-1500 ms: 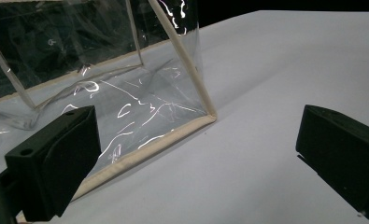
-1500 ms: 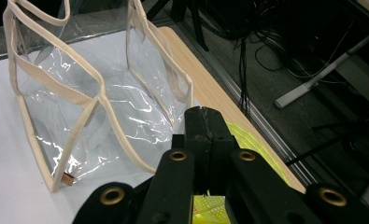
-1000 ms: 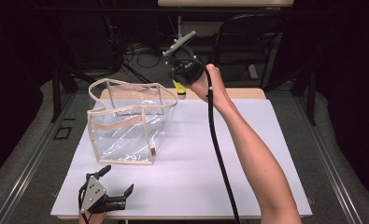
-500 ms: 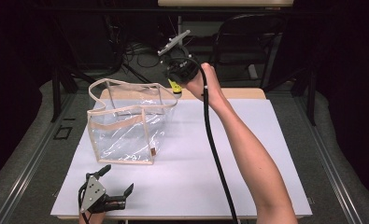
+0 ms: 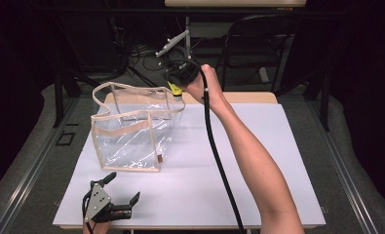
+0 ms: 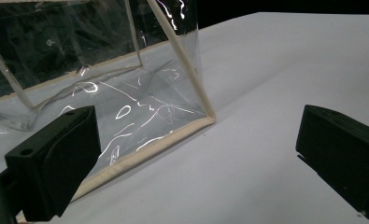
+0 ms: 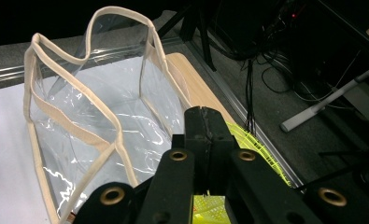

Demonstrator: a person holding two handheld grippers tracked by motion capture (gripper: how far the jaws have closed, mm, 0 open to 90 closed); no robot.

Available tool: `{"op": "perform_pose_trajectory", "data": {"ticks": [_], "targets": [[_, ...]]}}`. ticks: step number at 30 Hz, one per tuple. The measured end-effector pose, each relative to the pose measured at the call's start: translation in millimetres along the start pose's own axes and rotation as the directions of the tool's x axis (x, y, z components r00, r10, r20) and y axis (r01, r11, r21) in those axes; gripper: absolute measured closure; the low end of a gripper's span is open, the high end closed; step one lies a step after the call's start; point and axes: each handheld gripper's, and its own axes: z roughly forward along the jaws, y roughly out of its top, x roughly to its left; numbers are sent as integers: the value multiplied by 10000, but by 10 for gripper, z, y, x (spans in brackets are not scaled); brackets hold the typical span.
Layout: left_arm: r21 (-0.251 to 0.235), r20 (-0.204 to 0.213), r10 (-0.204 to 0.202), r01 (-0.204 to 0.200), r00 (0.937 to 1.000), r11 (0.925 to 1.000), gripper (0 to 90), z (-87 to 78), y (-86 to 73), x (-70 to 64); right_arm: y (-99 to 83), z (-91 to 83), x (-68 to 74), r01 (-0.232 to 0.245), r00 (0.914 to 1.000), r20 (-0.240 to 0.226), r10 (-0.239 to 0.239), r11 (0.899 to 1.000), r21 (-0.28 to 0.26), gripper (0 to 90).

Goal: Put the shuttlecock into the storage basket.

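The right gripper (image 5: 176, 88) pinches a yellow mesh item (image 7: 247, 140) above the far right rim of the clear tote bag (image 5: 131, 136); released here, it may catch the soft rim and fall outside. The left gripper (image 5: 124, 192) rests spread, near left

We look down on the table (image 5: 278, 146) from above its near side, while the left gripper view sits low and close to the bag (image 6: 140, 116), which the right gripper view shares from above its far end (image 7: 93, 126).
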Motion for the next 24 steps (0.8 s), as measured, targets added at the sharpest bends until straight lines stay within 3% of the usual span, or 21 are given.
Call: {"op": "perform_pose_trajectory", "data": {"ticks": [9, 24], "targets": [[-8, -6, -8, 8, 10000, 10000, 0, 3, -1, -1, 74, 19, 63, 54, 10000, -69, -56, 9996, -265, 900], [21, -10, -2, 2, 10000, 10000, 0, -1, -4, 11, 129, 159, 143, 170, 9996, -221, -176, 9995, -275, 900]]}}
